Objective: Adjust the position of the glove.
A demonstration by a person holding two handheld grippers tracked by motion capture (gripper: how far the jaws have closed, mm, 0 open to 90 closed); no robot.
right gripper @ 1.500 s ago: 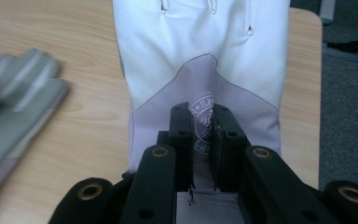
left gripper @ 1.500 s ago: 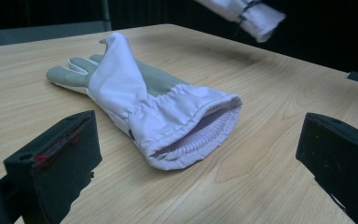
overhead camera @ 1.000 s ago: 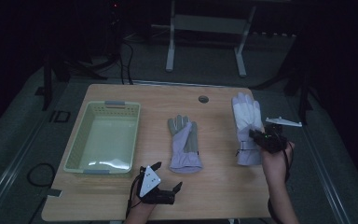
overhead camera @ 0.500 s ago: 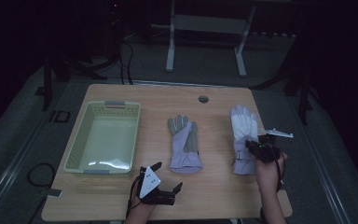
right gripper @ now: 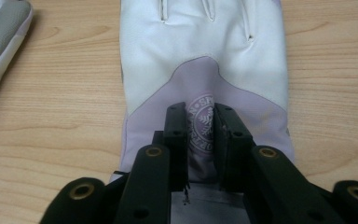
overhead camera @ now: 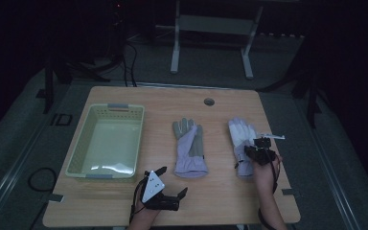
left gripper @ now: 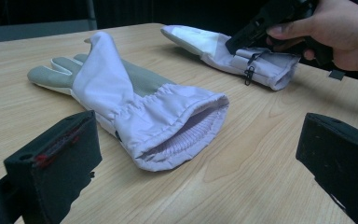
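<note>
Black jaws of the right gripper (right gripper: 199, 140) stand a narrow gap apart, having just been opening, with the round badge on the back of the right glove (right gripper: 205, 65) showing between them; whether the pads pinch a fold of its cloth cannot be told, so the grip is uncertain. This glove lies flat under the jaws, fingers pointing away from them, its cuff nearest the hand. In the high view the right gripper (overhead camera: 258, 152) sits low over the cuff end, the hand (overhead camera: 264, 172) behind it and the forearm running back to the near table edge (overhead camera: 220, 221); bare wood lies to its outer side up to the right table edge, and more bare wood behind it. Beside that gripper, toward the other hand, the left glove (overhead camera: 190, 146) lies flat, well apart from the first, grey palm patches up. The left gripper (overhead camera: 165, 184) rests near the front edge, jaws spread wide and released, nothing between them; in its own view the open cuff of the left glove (left gripper: 135, 107) lies just ahead of the jaws, untouched, with clear wood around. Farther out on that gripper's far side stands a pale green basket (overhead camera: 106, 143), near the table's left edge.
</note>
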